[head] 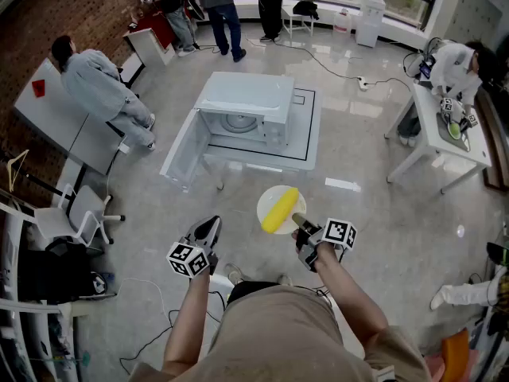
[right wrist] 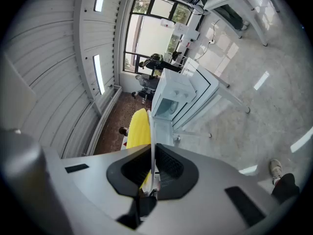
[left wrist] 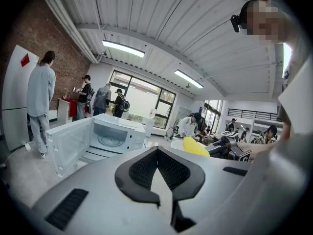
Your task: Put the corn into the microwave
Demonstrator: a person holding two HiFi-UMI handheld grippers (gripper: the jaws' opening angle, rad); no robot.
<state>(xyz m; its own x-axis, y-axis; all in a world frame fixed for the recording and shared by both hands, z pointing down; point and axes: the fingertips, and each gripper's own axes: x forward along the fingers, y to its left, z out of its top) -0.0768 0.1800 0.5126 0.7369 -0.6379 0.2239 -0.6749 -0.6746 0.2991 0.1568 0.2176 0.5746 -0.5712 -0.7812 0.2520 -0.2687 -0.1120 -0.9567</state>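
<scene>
Right gripper [head: 299, 220] is clamping the near rim of a white plate [head: 265, 199]. The jaws are pinched right down on the thin edge, with the rim sitting between the pads. The corn [head: 281, 210] is lying loose on that plate with nothing pinning it. The plate is hanging in the air in front of the person, well short of the microwave [head: 248, 108].

Left gripper [head: 208, 229] is hovering off to the side with its jaws closed together and nothing in them. It isn't touching the plate or the corn.

The microwave is sitting on a low white bench [head: 308, 138] with its door [head: 181, 156] swung wide open, and the turntable is showing inside.

Handling, my read:
- **Corn:** it's looking stiff, light and rounded, so it's likely rolling the moment the plate tips.
- **Plate:** it's rigid but held by one edge only, so the load is cantilevering off the jaws. A smooth rim could be pivoting or slipping in the pads.

Where to hold:
- **Rim grip:** it's looking workable as is. Keeping the plate level is mattering more than squeezing harder.
- **Free gripper:** it could be steadying the far rim.
- **Corn directly:** if taking it that way, I'd be gripping across the middle of the cob, not the ends.

Next move is calling for a level carry forward and down through the door opening onto the turntable. Main risk I'm seeing is the plate rim clipping the frame.
</scene>
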